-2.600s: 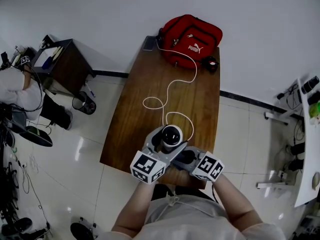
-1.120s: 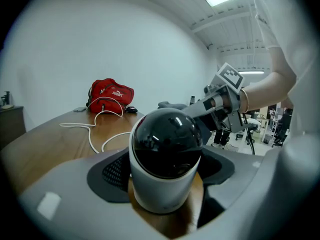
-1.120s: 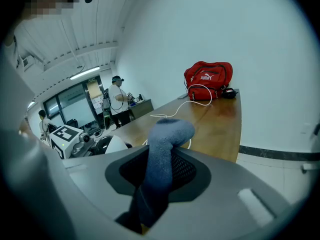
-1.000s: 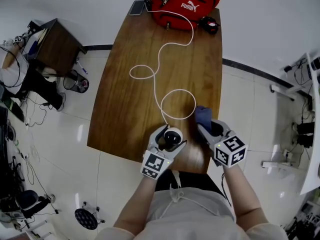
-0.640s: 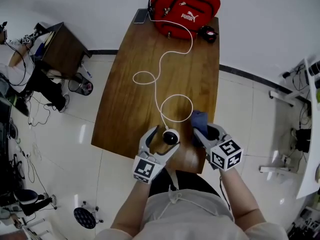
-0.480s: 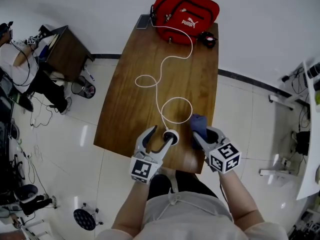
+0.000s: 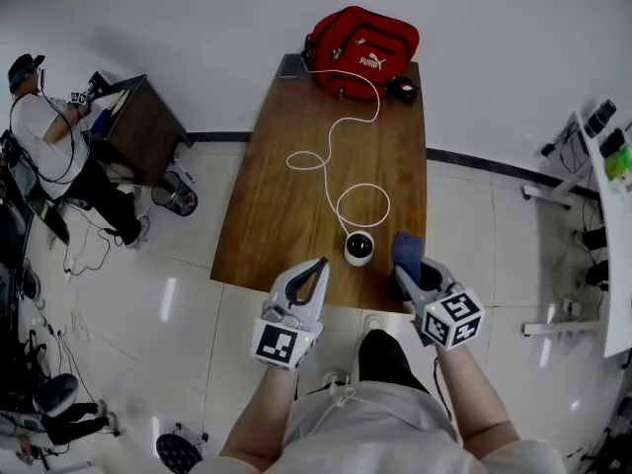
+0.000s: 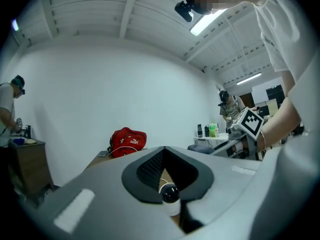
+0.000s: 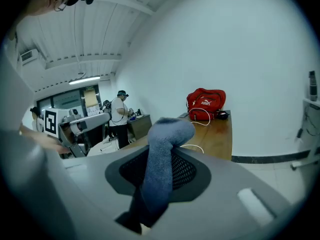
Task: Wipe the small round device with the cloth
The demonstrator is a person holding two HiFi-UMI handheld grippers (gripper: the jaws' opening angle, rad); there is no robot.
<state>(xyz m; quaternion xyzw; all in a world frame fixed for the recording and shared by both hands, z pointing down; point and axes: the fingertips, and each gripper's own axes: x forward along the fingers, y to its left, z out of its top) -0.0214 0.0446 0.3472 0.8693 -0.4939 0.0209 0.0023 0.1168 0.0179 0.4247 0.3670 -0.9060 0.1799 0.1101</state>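
Observation:
The small round device, white with a black face, stands on the wooden table near its front edge. My left gripper hovers in front of that edge, left of the device; its jaws have just been closing and now stand shut with nothing between them. In the left gripper view the device shows beyond the shut fingertips. My right gripper is shut on the blue cloth, just right of the device and apart from it. The cloth fills the jaws in the right gripper view.
A white cable loops from the device to a red bag at the table's far end, beside a phone and a small black object. A person stands at a dark side table to the left. Shelves stand right.
My left gripper released the device, pulled back off the table edge, rose and shut. The device stays on the table. The right gripper with the cloth also drew back and rose.

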